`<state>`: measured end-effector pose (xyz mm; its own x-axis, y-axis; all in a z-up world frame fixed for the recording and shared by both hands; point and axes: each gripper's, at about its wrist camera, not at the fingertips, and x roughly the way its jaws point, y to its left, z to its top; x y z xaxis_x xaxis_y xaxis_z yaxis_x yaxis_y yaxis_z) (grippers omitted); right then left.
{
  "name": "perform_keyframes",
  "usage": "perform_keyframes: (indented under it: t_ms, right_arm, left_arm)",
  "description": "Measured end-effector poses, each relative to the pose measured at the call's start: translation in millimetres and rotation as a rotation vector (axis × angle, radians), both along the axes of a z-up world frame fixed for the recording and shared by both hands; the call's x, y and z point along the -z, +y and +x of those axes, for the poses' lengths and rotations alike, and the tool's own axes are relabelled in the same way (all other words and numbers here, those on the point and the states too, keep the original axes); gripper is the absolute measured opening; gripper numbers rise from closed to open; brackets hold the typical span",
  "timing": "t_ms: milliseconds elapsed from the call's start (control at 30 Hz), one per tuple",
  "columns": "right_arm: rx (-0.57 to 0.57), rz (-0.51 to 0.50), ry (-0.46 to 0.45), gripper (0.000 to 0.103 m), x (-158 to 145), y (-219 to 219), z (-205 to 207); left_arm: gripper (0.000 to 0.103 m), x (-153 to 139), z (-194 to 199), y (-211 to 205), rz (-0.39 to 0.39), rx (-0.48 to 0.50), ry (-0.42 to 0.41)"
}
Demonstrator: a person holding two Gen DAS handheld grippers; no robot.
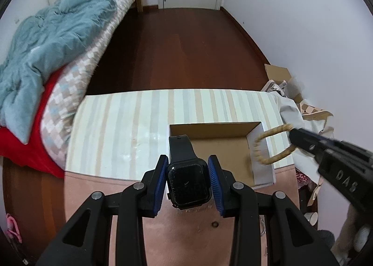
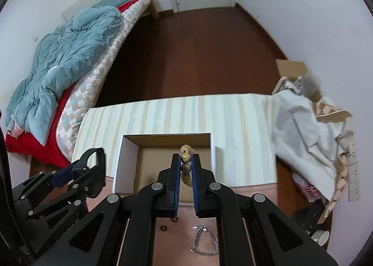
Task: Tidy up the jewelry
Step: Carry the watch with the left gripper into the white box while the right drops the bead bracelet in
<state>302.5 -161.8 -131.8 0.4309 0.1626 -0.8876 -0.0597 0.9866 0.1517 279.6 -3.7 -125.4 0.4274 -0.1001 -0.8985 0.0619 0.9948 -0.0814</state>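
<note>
Between the blue pads of the left gripper (image 1: 188, 182) sits a black smartwatch (image 1: 187, 185), its dark square face turned up to the camera and its strap reaching away toward the near left corner of the box. The pads press on both sides of the watch case, so this gripper is closed on it, and the watch is lifted over the pink table surface (image 1: 98, 189), just near of the box.

To the right, the right gripper (image 2: 186, 161) is clamped on a beaded bracelet (image 2: 186, 157) of pale, speckled round beads. In the right wrist view the beads stand in a column between the narrow fingers, one bead showing above the tips. In the left wrist view the bracelet hangs as a loop over the right wall of the box.

The open cardboard box (image 2: 127, 158) has white outer walls and a brown inside. It lies on a striped cloth (image 2: 163, 114) which covers the far part of the table.

On the pink surface, near the camera, lie a silver chain (image 2: 204, 241) and two small dark rings (image 2: 163, 228).

Farther left stands a bed with a blue-grey blanket (image 1: 53, 39) and a red sheet. At the right a crumpled white cloth (image 2: 303, 123) lies beside brown cartons, and a dark wooden floor (image 1: 186, 44) reaches to the white door.
</note>
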Motion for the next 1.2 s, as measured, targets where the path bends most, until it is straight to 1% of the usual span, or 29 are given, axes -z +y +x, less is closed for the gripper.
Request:
perform_keyframes:
  t_ms: [100, 200, 300, 367, 433, 533, 567, 600, 633, 667, 700, 733, 767, 800, 833, 867, 900, 933, 967, 1000, 1033, 1067, 1100, 1167, 1200]
  right_arm:
    - [-0.010, 0.041, 0.061, 0.009, 25, 0, 16]
    - [-0.018, 0.071, 0.119, 0.009, 52, -1, 28]
    - [-0.016, 0.097, 0.156, 0.009, 72, -2, 34]
    - [-0.012, 0.122, 0.180, 0.009, 83, -4, 38]
    - [-0.011, 0.149, 0.189, 0.009, 87, -5, 40]
    - [-0.019, 0.201, 0.200, 0.010, 90, -7, 41]
    - [-0.019, 0.211, 0.203, 0.010, 90, -8, 41]
    - [-0.023, 0.227, 0.210, 0.010, 90, -9, 41]
    - [-0.019, 0.239, 0.218, 0.011, 91, -10, 42]
    - [-0.018, 0.236, 0.223, 0.014, 91, -11, 42]
    - [-0.019, 0.235, 0.222, 0.023, 88, -12, 41]
    - [-0.013, 0.224, 0.214, 0.029, 85, -13, 40]
    - [-0.014, 0.218, 0.207, 0.038, 82, -14, 38]
    - [-0.018, 0.221, 0.202, 0.044, 79, -14, 36]
    - [-0.016, 0.210, 0.198, 0.046, 76, -14, 34]
    - [-0.014, 0.188, 0.188, 0.049, 72, -14, 32]
    - [-0.015, 0.177, 0.180, 0.051, 70, -14, 30]
    - [-0.012, 0.149, 0.169, 0.053, 67, -14, 27]
    - [-0.005, 0.096, 0.152, 0.059, 63, -14, 23]
    - [-0.003, 0.065, 0.136, 0.066, 60, -15, 19]
    - [0.003, 0.017, 0.116, 0.071, 57, -15, 14]
    - [0.016, -0.038, 0.106, 0.080, 55, -15, 8]
    - [0.023, -0.065, 0.098, 0.086, 54, -15, 5]
    - [0.038, -0.147, 0.076, 0.092, 53, -13, -6]
    - [0.042, -0.167, 0.070, 0.096, 53, -14, -10]
  left_arm:
    - [0.031, 16, 20, 0, -0.030, 0.005, 0.045]
    - [0.031, 32, 38, -1, -0.075, 0.010, 0.098]
    - [0.031, 48, 53, -1, -0.128, 0.011, 0.152]
    - [0.032, 57, 60, -1, -0.149, 0.010, 0.184]
    - [0.032, 62, 64, -1, -0.160, 0.003, 0.206]
    - [0.034, 64, 68, -1, -0.205, 0.000, 0.232]
    - [0.044, 64, 69, -1, -0.211, -0.004, 0.233]
    - [0.058, 62, 68, -1, -0.214, -0.008, 0.225]
    - [0.065, 58, 68, 0, -0.211, -0.013, 0.208]
    - [0.078, 55, 68, 1, -0.197, -0.017, 0.193]
    - [0.080, 51, 67, 2, -0.182, -0.022, 0.179]
    - [0.080, 47, 65, 3, -0.173, -0.026, 0.165]
    - [0.080, 45, 66, 5, -0.163, -0.031, 0.157]
    - [0.082, 41, 64, 7, -0.147, -0.038, 0.147]
    - [0.085, 38, 62, 8, -0.129, -0.042, 0.134]
    - [0.093, 36, 61, 11, -0.112, -0.048, 0.122]
    - [0.097, 32, 57, 14, -0.085, -0.054, 0.103]
    - [0.098, 30, 52, 15, -0.051, -0.056, 0.084]
    - [0.099, 28, 48, 18, -0.024, -0.059, 0.070]
    - [0.100, 26, 42, 19, 0.019, -0.063, 0.049]
    - [0.100, 25, 37, 19, 0.049, -0.065, 0.031]
    - [0.101, 24, 29, 20, 0.083, -0.069, 0.004]
    - [0.101, 22, 25, 22, 0.099, -0.069, -0.008]
    - [0.101, 24, 15, 24, 0.133, -0.078, -0.026]
    - [0.102, 25, 10, 25, 0.142, -0.080, -0.032]
